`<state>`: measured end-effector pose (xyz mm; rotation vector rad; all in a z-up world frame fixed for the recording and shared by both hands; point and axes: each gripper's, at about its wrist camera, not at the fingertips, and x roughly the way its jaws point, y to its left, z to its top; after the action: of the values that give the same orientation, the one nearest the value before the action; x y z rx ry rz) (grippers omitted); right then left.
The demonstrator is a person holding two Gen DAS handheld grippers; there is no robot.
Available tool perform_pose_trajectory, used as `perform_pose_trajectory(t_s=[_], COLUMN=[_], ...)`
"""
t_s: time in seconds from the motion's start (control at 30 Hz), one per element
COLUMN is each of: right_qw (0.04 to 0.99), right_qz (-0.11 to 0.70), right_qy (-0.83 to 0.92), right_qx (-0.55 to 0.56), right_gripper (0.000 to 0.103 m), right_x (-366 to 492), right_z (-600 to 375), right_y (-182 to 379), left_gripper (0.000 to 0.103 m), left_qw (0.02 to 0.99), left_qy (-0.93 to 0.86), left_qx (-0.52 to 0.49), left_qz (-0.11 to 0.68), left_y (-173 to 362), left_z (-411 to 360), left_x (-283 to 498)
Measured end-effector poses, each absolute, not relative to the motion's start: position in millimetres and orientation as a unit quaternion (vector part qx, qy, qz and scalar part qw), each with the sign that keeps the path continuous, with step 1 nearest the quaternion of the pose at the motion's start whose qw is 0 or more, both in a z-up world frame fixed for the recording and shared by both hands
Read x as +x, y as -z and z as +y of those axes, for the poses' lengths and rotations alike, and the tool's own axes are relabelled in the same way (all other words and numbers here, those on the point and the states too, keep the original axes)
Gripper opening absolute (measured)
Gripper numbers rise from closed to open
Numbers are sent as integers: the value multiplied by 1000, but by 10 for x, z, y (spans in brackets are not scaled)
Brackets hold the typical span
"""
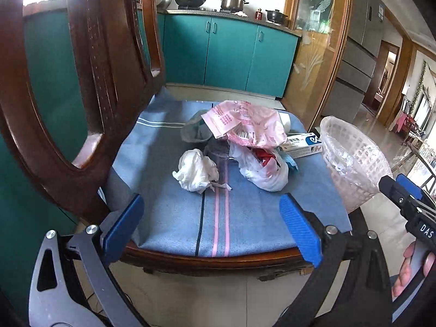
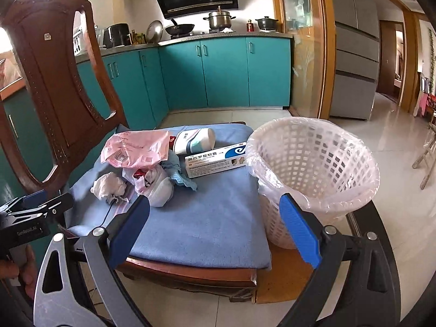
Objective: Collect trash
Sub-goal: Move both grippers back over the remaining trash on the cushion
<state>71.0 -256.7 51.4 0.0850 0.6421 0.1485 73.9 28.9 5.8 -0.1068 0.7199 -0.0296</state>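
Chair (image 2: 54, 87): dark wood, its back rising at 10 o'clock in both views; a blue towel (image 2: 212, 218) covers the seat.
Basket (image 2: 321, 169): white lattice with a clear liner, standing at the seat's 3 o'clock edge, empty as far as the right wrist view shows.
Trash pile: at the towel's 12 o'clock half, well apart from both pairs of fingers.
Pink bag (image 1: 245, 125): crumpled on top of the pile.
White bag (image 1: 261, 169): knotted, red bits inside, just below the pink one.
Box (image 2: 215, 158): long, white and blue, touching the basket.
Tissue wad (image 1: 194, 173): at the pile's 8 o'clock.
Left gripper (image 1: 215, 226): fingers spread wide, nothing between.
Right gripper (image 2: 215, 229): fingers spread wide, empty.
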Motion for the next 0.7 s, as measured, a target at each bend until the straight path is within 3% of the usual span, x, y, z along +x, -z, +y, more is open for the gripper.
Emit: perform_pose_trajectory(t_s=[0.7], right_qw=[942], right_qz=[323], right_qy=[-80], right_qx=[43], right_gripper=[94], right_x=[729], right_z=[-2567], right_y=[-446], left_gripper=[99], left_qw=[930], left_qy=[15], left_qx=[-41], left_qz=[364], left_y=[20], left_z=[204], left_x=[804])
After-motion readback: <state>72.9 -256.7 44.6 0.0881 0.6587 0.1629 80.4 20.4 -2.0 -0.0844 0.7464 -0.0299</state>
